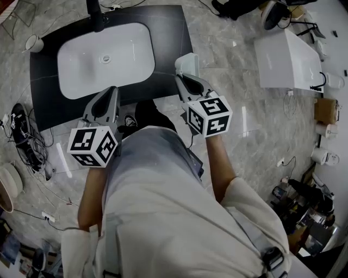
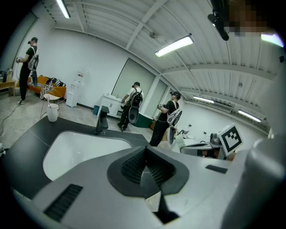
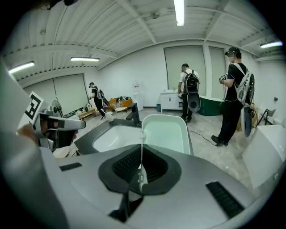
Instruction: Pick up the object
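Right gripper view looks along the right gripper (image 3: 141,152), whose jaws are pressed together on the thin near rim of the white tray (image 3: 166,133). The rim runs edge-on between the dark ribbed pads (image 3: 127,166), and the rest of the tray reaches away from the jaws, showing its pale, rounded hollow. In the head view the same gripper (image 1: 185,81) holds the tray (image 1: 187,62) off the surface, above the right edge of the black counter (image 1: 168,32).

The left gripper (image 2: 145,156) has its jaws closed with nothing between them. In the head view it (image 1: 107,100) hangs over the near edge of the counter, well apart from the tray. Each gripper carries a marker cube (image 1: 210,115) near the person's hand.

A white basin (image 1: 103,59) is sunk into the counter, with a dark faucet (image 1: 95,15) at its far side and a white cup (image 1: 33,43) just off the counter's left corner. The counter lies on a grey marbled floor (image 1: 228,51). To the right stands a long white fixture (image 1: 287,58). Further back, several people (image 3: 234,96) with backpacks stand in the bright room.
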`<state>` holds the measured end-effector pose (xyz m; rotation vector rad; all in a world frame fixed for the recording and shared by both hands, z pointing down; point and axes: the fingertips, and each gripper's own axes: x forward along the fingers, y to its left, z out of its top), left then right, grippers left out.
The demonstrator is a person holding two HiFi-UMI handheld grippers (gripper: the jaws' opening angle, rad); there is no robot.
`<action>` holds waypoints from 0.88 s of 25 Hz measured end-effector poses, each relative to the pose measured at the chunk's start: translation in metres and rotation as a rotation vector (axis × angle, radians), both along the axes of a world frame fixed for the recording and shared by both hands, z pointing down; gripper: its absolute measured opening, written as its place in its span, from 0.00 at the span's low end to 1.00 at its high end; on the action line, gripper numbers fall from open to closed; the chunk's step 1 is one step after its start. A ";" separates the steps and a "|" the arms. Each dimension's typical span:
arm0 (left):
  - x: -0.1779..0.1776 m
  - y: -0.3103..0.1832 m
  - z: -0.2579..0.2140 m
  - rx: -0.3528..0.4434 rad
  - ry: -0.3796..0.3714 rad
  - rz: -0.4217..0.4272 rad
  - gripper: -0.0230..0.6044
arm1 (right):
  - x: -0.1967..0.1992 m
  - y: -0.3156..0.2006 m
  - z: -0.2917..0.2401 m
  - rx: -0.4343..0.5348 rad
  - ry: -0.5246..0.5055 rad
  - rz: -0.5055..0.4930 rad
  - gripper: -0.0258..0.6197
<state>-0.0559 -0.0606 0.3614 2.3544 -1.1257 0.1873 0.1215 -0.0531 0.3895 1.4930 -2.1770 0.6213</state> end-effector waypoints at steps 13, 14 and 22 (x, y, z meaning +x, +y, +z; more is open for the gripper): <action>-0.007 0.010 -0.002 0.018 -0.016 -0.014 0.05 | 0.006 0.029 -0.034 0.101 -0.034 0.051 0.06; -0.007 0.010 -0.003 0.019 -0.018 -0.015 0.04 | 0.005 0.031 -0.035 0.108 -0.030 0.047 0.06; -0.013 0.011 -0.004 0.027 -0.021 -0.032 0.05 | 0.007 0.038 -0.042 0.128 -0.021 0.075 0.06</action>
